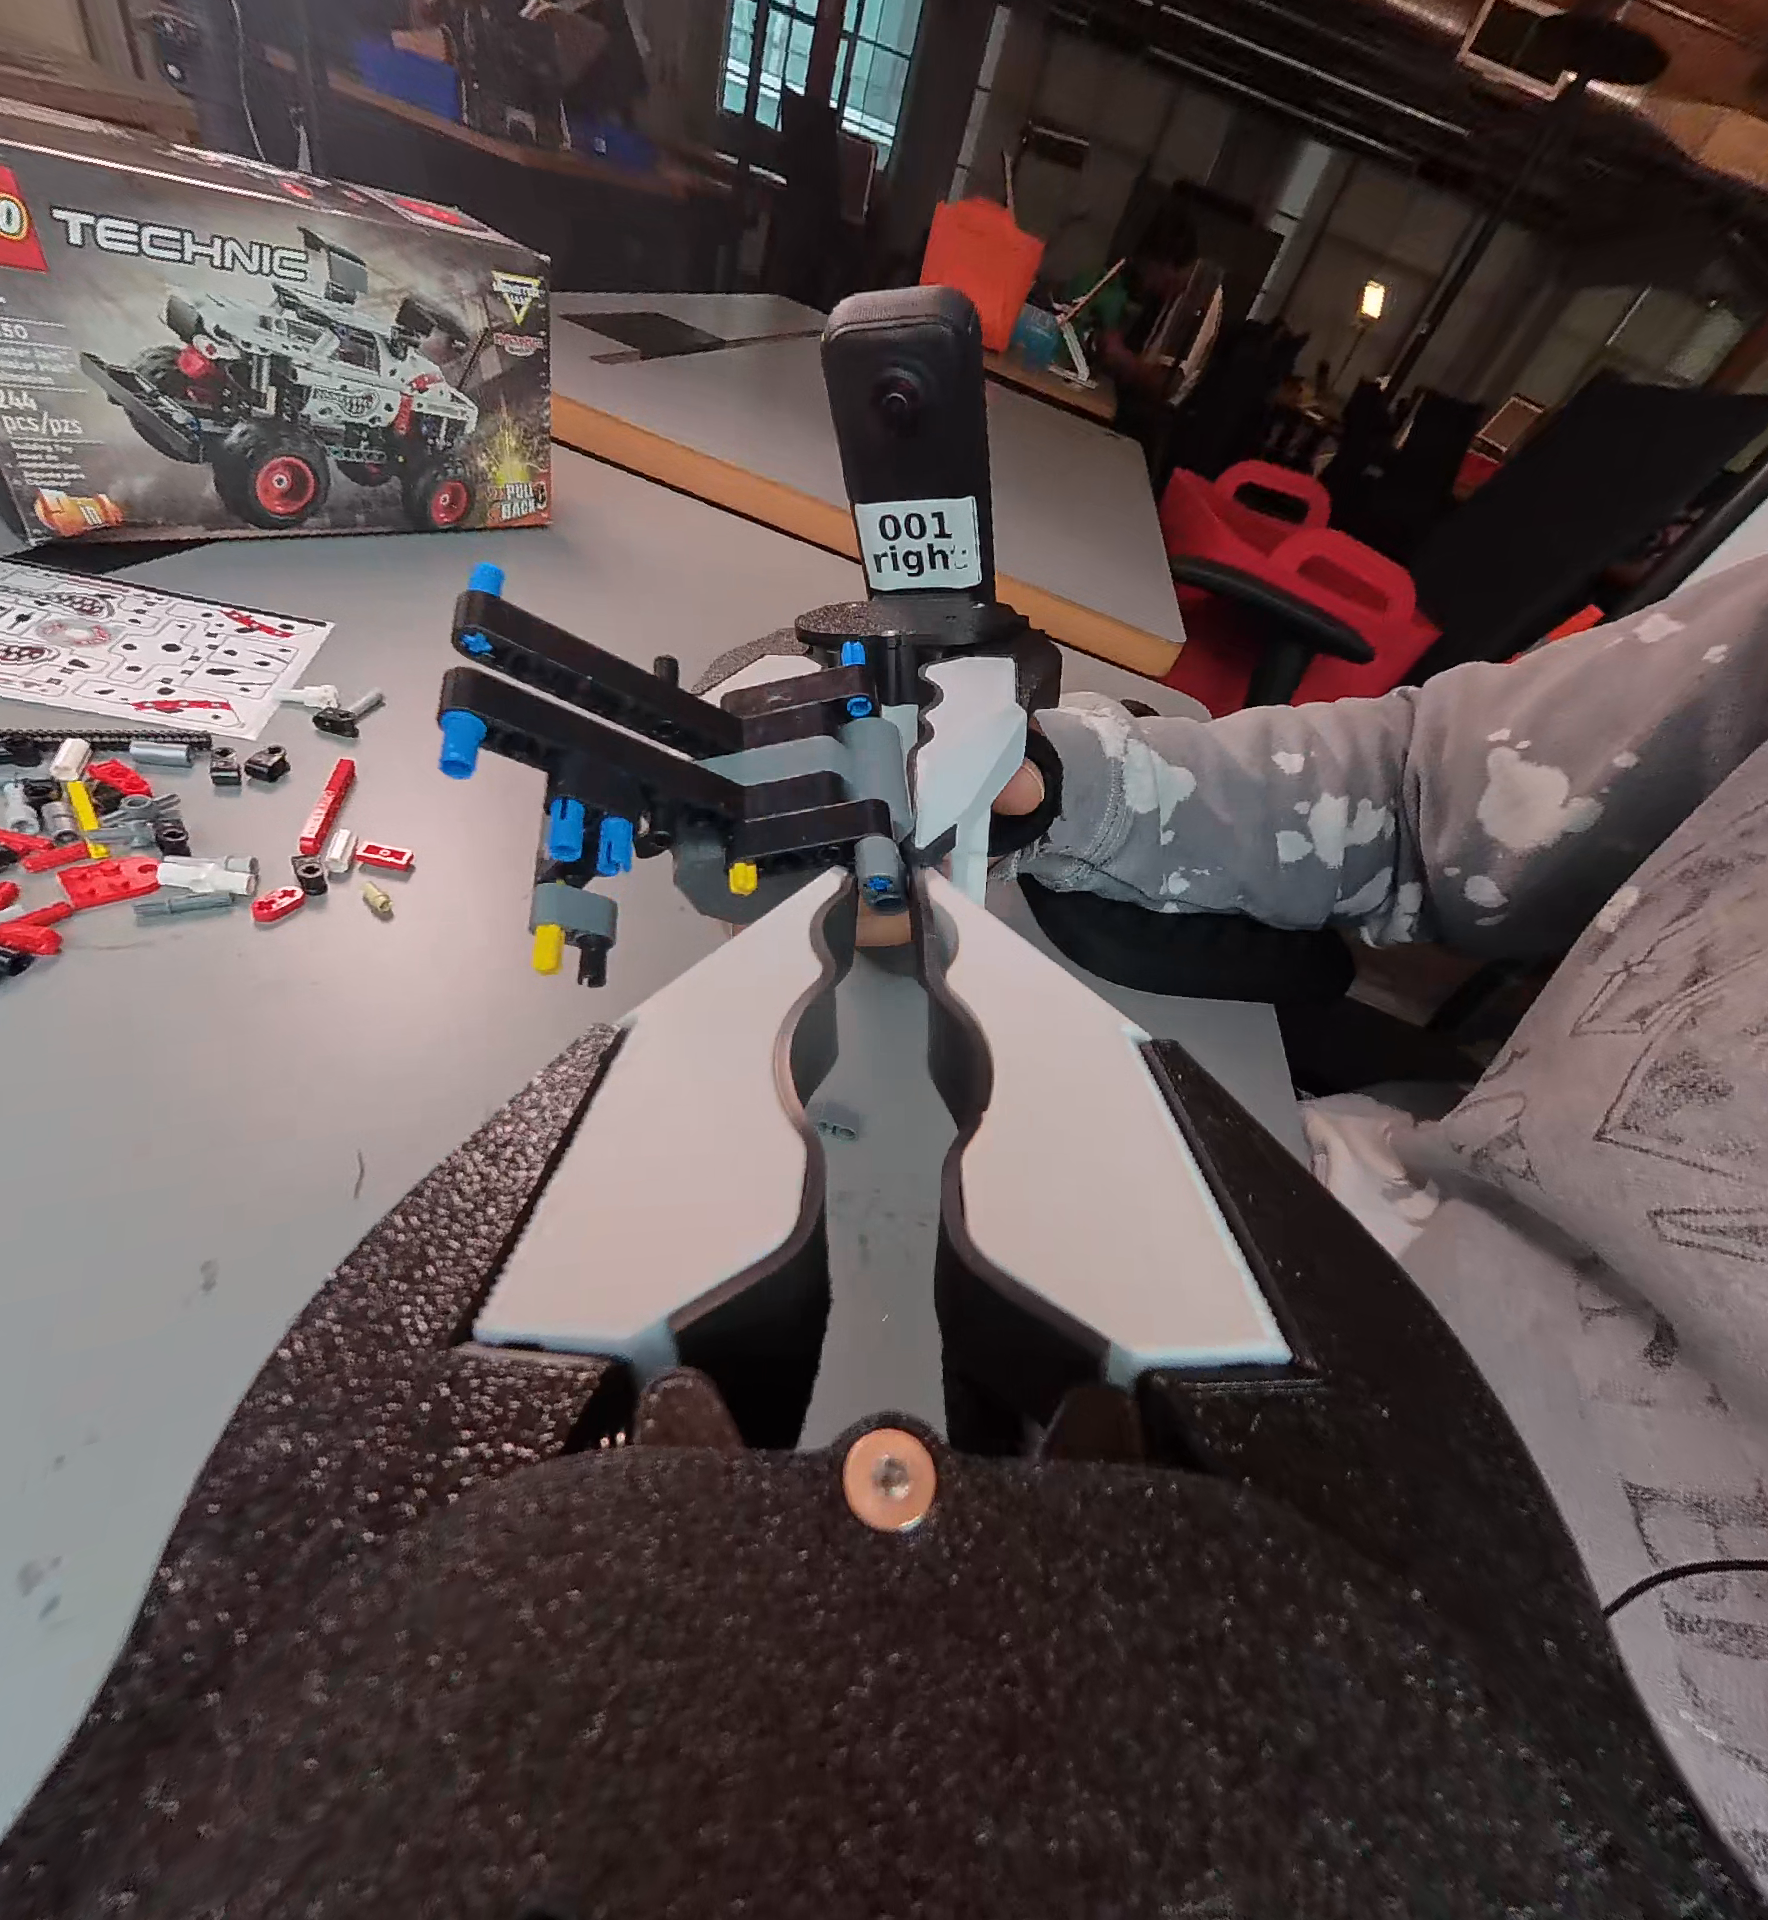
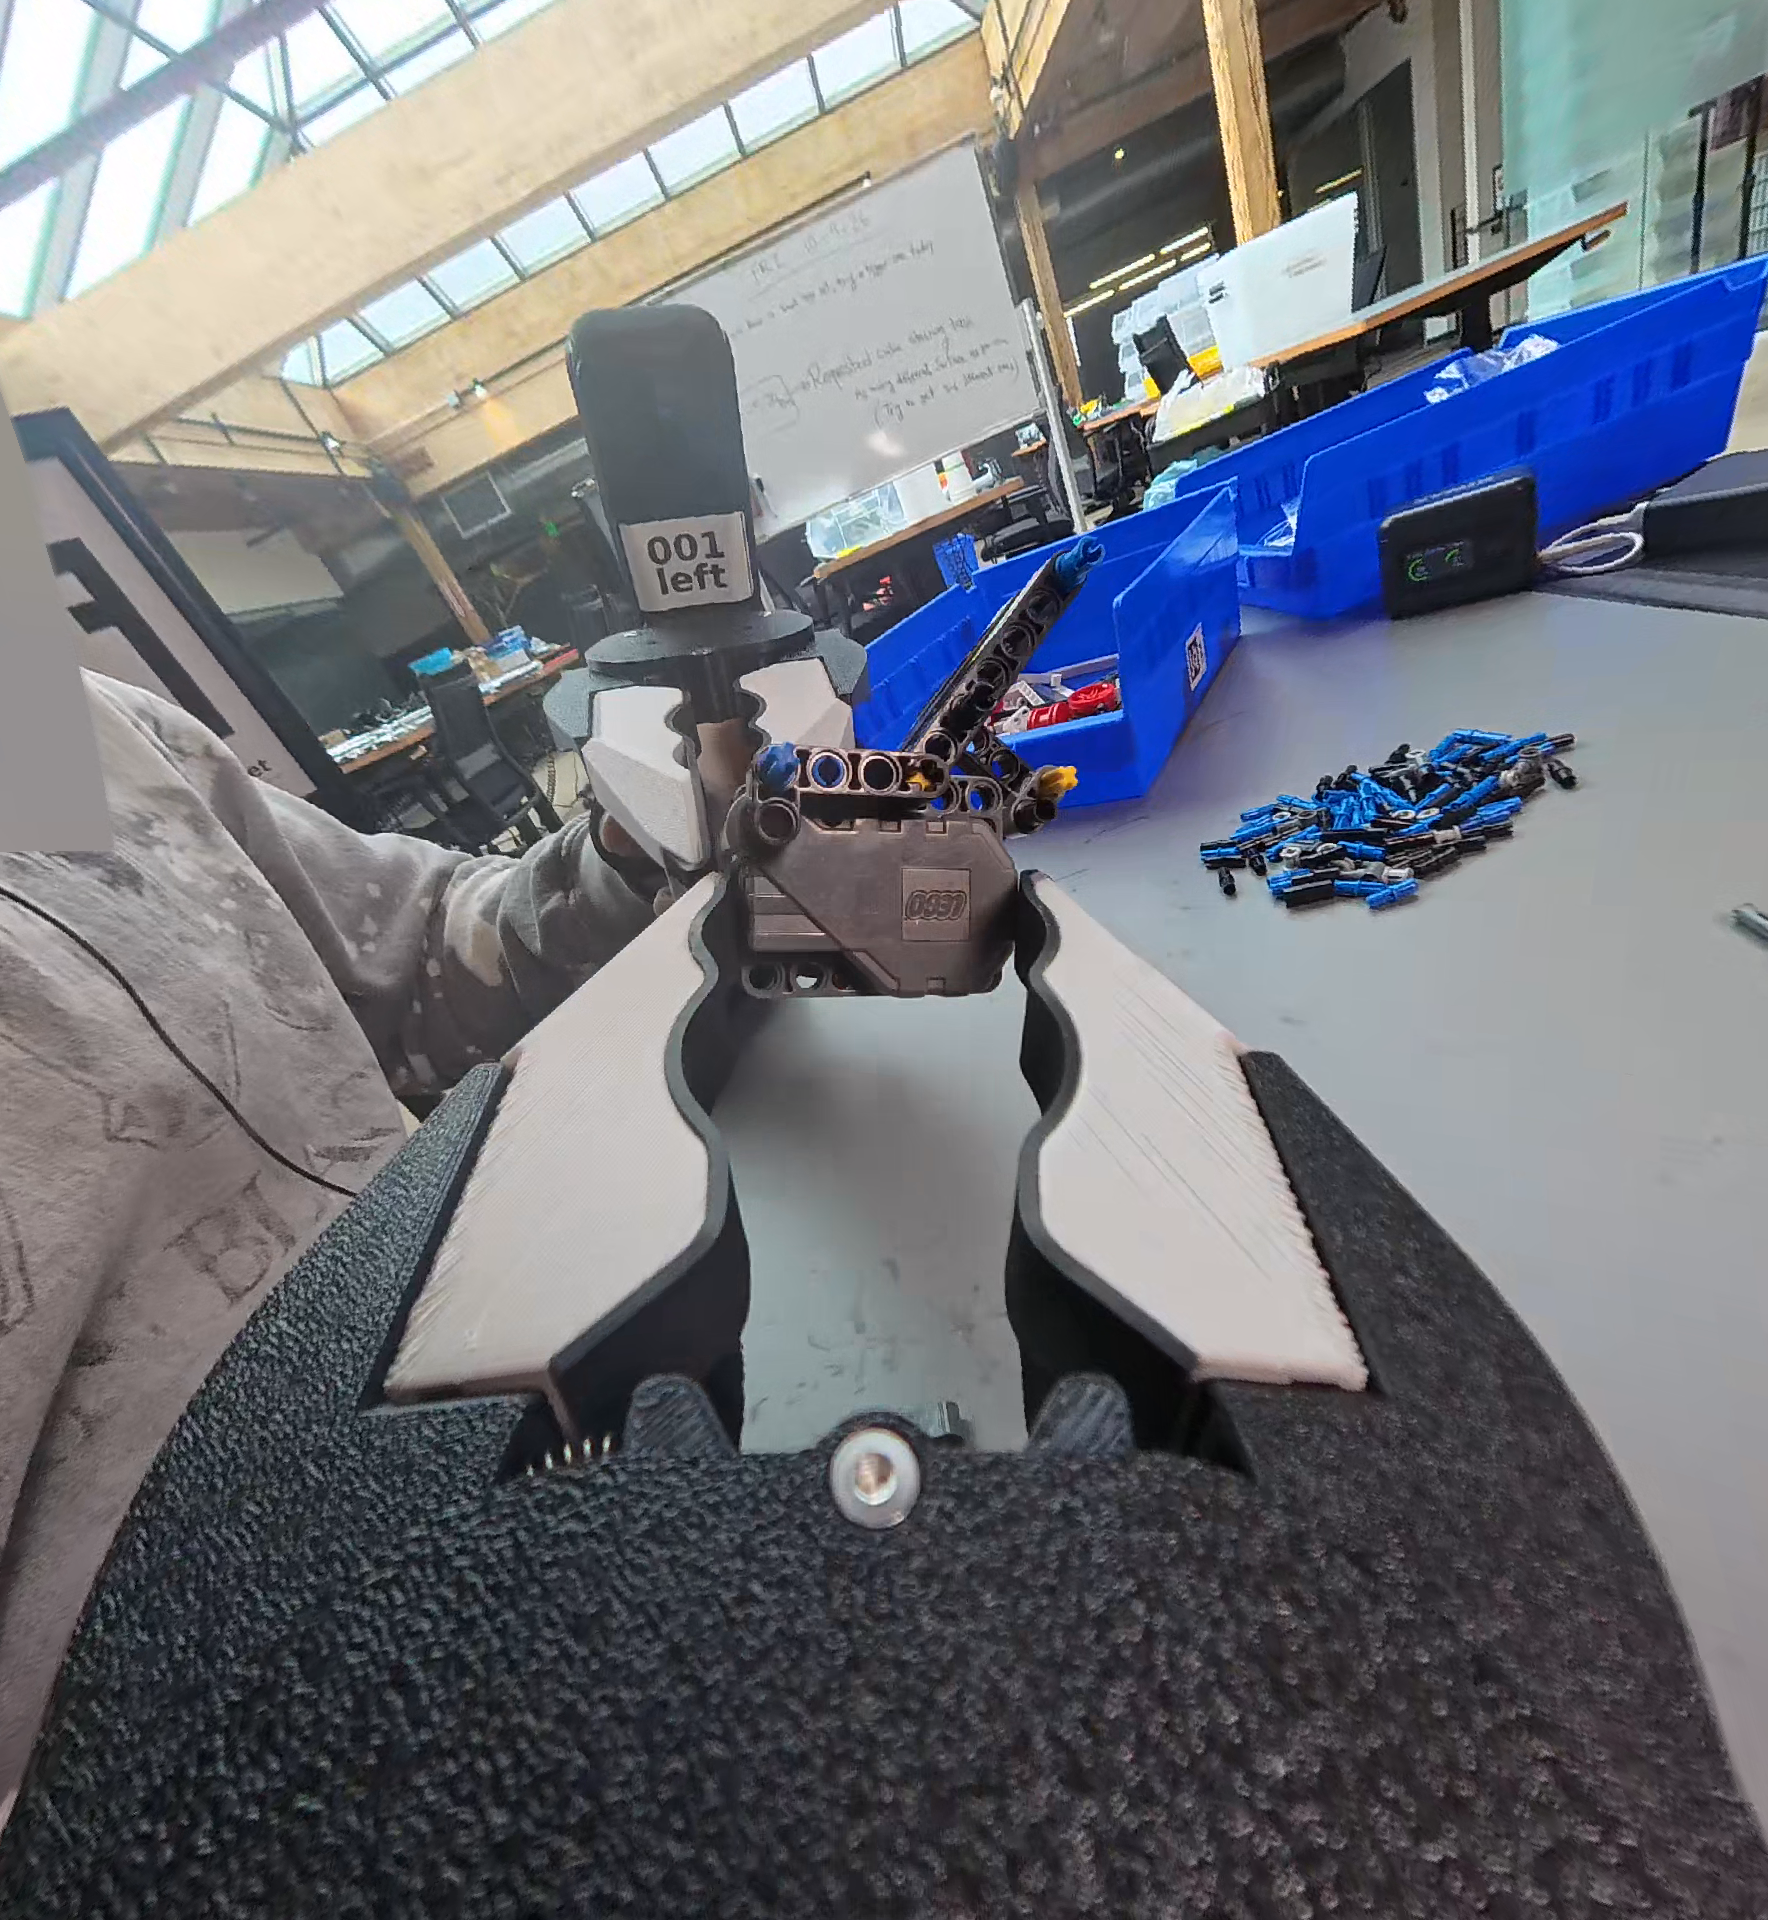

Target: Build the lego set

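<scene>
Black beams with blue and yellow pins on a grey motor block, lego assembly (image 1: 672, 769) held above the table (image 1: 184, 1195), right gripper (image 2: 875, 914) clamping the block, left gripper (image 1: 885, 883) pinching a grey connector.

Off to the far right of the tongs there's a small black device (image 2: 1458, 542) with a lit screen on the grey table (image 2: 1482, 1039), a whiteboard (image 2: 859, 332) behind them, plus red plastic containers (image 1: 1306, 582) and a black chair (image 1: 1264, 613) past the table edge.
</scene>
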`<action>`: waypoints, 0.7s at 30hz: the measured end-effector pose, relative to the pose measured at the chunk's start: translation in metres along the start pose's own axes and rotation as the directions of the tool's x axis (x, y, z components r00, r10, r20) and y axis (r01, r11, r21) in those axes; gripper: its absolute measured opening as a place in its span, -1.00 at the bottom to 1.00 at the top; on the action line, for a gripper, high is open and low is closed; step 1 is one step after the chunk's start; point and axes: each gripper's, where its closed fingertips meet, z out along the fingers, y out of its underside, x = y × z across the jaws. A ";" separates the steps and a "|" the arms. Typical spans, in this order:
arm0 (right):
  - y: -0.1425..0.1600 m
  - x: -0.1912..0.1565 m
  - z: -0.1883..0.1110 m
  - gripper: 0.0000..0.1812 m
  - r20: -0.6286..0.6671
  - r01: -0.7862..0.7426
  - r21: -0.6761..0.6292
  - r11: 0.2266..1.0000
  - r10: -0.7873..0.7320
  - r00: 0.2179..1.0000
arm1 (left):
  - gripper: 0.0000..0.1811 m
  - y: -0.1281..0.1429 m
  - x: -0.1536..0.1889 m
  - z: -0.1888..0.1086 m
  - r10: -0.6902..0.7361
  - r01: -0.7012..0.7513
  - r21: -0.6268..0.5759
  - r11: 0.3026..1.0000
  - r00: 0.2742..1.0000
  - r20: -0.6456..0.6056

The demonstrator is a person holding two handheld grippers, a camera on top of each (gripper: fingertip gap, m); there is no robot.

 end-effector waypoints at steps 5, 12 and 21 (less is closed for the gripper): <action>0.007 0.005 0.001 -0.42 -0.022 0.008 -0.050 0.999 -0.009 1.000 | -0.91 0.008 -0.005 -0.001 -0.028 0.028 -0.040 0.999 1.000 0.004; 0.024 0.006 0.001 -0.42 -0.034 -0.012 -0.146 0.989 0.007 0.999 | -0.93 0.021 -0.009 0.000 0.146 -0.135 -0.154 0.979 0.987 0.067; 0.028 0.004 -0.001 -0.41 -0.022 0.009 -0.168 0.986 -0.012 1.000 | -0.92 0.026 -0.006 0.001 0.141 -0.134 -0.171 0.976 0.990 0.028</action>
